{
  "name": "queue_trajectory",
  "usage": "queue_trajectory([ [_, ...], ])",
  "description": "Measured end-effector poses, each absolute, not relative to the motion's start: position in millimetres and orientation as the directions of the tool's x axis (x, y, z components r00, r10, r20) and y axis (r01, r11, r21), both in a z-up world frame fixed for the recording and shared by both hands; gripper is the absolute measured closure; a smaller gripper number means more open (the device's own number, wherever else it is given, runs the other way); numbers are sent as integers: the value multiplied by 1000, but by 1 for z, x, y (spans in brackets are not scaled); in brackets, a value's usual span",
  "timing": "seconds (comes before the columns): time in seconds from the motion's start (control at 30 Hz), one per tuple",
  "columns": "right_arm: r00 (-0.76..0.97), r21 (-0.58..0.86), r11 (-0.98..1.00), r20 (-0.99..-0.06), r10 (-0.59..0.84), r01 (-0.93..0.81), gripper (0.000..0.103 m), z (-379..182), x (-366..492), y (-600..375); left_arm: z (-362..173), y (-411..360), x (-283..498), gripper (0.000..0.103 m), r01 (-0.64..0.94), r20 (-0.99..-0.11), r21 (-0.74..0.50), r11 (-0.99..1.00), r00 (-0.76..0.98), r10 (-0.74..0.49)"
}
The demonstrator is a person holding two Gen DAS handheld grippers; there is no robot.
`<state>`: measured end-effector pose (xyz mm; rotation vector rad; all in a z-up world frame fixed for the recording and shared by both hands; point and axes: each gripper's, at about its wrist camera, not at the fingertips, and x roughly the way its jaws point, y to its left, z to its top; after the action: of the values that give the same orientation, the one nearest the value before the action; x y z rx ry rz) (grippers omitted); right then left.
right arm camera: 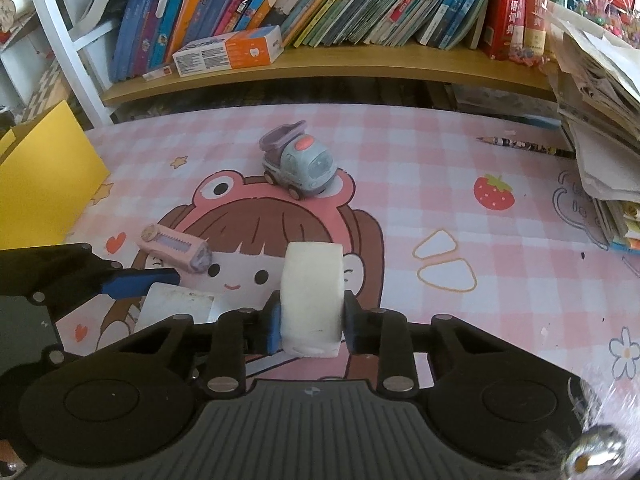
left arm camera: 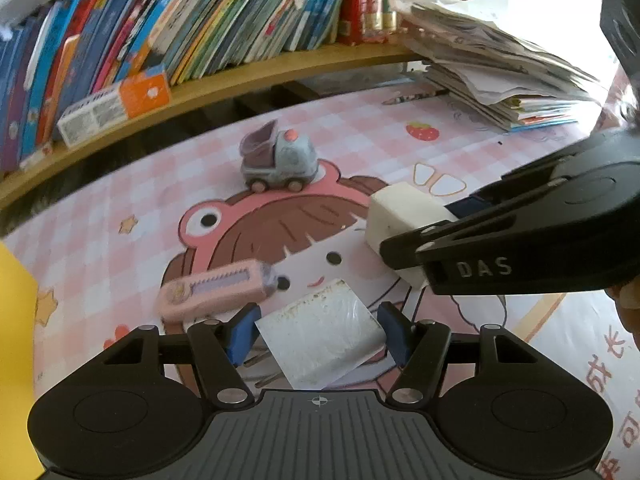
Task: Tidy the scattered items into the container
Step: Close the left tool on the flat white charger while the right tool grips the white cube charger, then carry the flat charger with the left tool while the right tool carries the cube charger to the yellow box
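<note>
Right tongs clamp a white block; left tongs gape around a white packet, toy truck beyond.

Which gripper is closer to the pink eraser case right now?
Left. The left gripper, straddling a white packet, sits just beside the pink eraser case; the right gripper, holding a white block, is farther away.

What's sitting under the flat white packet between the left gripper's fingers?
The flat white packet lies on the pink cartoon table mat. The left gripper straddles it, open; whatever lies beneath the packet is covered.
</note>
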<state>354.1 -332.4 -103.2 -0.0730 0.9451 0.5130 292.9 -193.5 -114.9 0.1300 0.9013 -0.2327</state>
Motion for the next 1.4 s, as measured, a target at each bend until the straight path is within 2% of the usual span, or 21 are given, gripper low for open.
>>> queue_trajectory([
  [0.33,452,180,865,-793,409,-468,77,-96,324,-335,-96,-167,256,39,172,-789,-13,985,604,-116],
  [0.67,437,157,838,-794,422,-523,77,-85,279,-330,-61,-160,200,39,147,-738,45,988,672,-66],
  [0.87,416,163,817,-795,441,-553,77,-79,250,-328,-53,-150,174,39,110,-732,31,993,679,-53],
  [1.07,418,153,816,-798,435,-558,77,-76,229,-322,-55,-142,156,39,99,-740,1,995,670,-66],
  [1.4,438,128,839,-806,399,-529,77,-72,200,-306,-51,-130,134,39,179,-718,-23,984,682,-141],
])
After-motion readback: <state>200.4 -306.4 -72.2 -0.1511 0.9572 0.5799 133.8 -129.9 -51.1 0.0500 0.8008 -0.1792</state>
